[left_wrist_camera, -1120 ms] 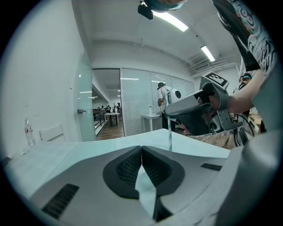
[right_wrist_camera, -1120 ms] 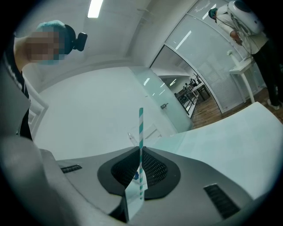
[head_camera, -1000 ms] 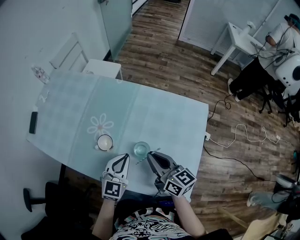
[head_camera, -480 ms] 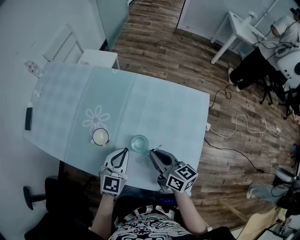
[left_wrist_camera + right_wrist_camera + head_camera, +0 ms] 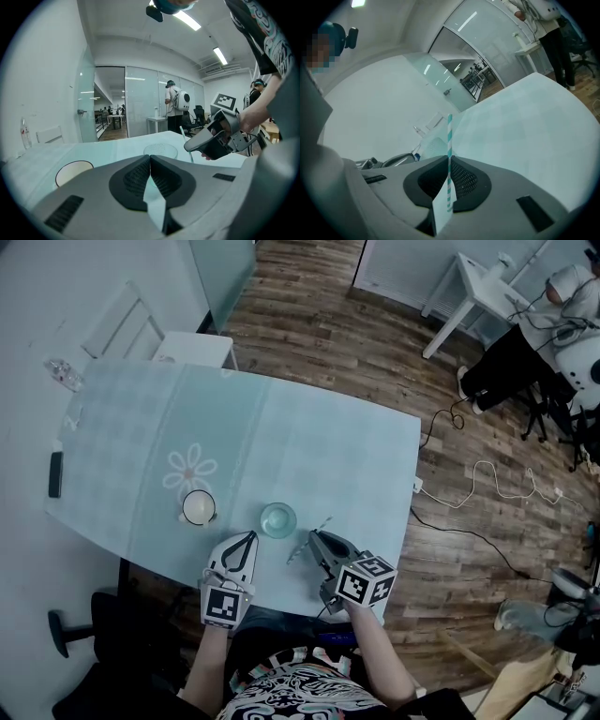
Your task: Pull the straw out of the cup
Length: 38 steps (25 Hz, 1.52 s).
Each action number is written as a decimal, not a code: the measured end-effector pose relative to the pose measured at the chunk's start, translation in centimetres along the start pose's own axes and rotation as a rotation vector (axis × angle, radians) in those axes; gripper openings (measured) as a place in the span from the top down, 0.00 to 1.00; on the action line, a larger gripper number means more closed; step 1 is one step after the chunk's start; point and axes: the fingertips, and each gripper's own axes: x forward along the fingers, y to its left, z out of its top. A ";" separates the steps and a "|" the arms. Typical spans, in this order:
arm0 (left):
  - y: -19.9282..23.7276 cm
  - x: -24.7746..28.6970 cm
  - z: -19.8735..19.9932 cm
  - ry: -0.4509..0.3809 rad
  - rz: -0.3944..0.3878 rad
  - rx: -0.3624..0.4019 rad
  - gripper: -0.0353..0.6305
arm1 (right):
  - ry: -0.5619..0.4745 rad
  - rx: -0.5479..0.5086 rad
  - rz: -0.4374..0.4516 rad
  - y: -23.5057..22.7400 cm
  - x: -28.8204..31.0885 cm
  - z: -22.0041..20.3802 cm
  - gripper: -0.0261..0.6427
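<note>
right claw (image 5: 313, 537) hides part of the straw (image 5: 325, 521).

Table (image 5: 309, 446) — smooth, pale, softly glossy; cup (image 5: 278, 519) — clear dimpled glass; straw (image 5: 449, 140), matt striped paper; floor (image 5: 319, 334), grained wood planks.

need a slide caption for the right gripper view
Right gripper shut on the teal-striped straw, with the pale table beyond.

Right gripper (image 5: 314, 538): I drew it rightward, off the cup (image 5: 278, 519).
Straw (image 5: 449, 136): it travelled with my closed jaws and ended clear of the cup.
Gap: it widened between cup and straw.
</note>
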 end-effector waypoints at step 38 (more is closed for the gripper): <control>1.1 0.3 -0.6 0.023 0.007 -0.048 0.92 | 0.033 -0.117 -0.169 -3.5 2.3 -1.0 0.85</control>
